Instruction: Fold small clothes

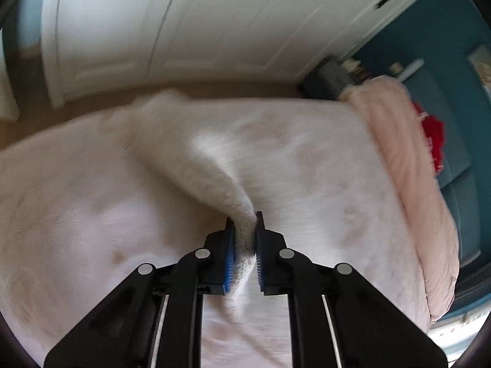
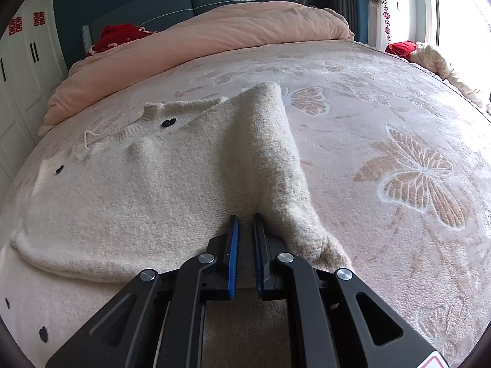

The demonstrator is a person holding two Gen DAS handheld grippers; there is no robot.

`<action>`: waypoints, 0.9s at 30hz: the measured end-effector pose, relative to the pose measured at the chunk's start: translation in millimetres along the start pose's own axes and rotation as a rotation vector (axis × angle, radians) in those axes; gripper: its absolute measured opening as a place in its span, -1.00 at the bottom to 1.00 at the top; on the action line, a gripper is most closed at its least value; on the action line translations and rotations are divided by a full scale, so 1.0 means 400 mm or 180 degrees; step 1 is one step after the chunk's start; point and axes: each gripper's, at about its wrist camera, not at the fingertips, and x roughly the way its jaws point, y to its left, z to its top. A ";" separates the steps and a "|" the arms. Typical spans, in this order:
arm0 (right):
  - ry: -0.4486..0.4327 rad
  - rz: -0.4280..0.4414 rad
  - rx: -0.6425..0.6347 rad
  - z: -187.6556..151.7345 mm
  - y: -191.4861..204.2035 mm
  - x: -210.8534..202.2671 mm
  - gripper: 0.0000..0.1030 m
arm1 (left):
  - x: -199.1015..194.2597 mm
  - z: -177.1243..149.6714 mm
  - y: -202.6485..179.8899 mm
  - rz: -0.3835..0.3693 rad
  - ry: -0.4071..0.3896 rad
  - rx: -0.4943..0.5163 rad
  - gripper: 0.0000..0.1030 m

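Observation:
A cream knitted sweater [image 2: 153, 178] with small black heart marks lies spread on the pink bed cover [image 2: 383, 116]. Its collar points toward the far left. My right gripper [image 2: 245, 219] is shut on a fold of the sweater's right side, which rises in a ridge [image 2: 270, 141] up to the jaws. In the left wrist view my left gripper [image 1: 244, 224] is shut on another part of the sweater [image 1: 196, 159], lifting it in a blurred ridge above the cover [image 1: 307, 165].
A rolled pink duvet [image 2: 199, 40] lies along the head of the bed, with red cloth [image 2: 119, 35] behind it. White wardrobe doors [image 1: 184, 24] stand beyond the bed edge. A window [image 2: 460, 6] is at the right.

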 end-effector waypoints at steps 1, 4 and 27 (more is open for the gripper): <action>-0.0002 0.0004 0.0003 0.000 0.000 0.001 -0.85 | -0.038 -0.009 -0.054 -0.0140 -0.0141 0.0170 -0.80; -0.0014 0.0019 0.0018 -0.001 0.001 0.002 -0.85 | -0.160 -0.075 -0.244 -0.0644 -0.0324 0.0802 -0.81; -0.0108 0.0938 0.0528 0.050 0.057 -0.104 0.33 | -0.259 -0.819 -0.213 -0.1364 0.0752 0.1407 0.57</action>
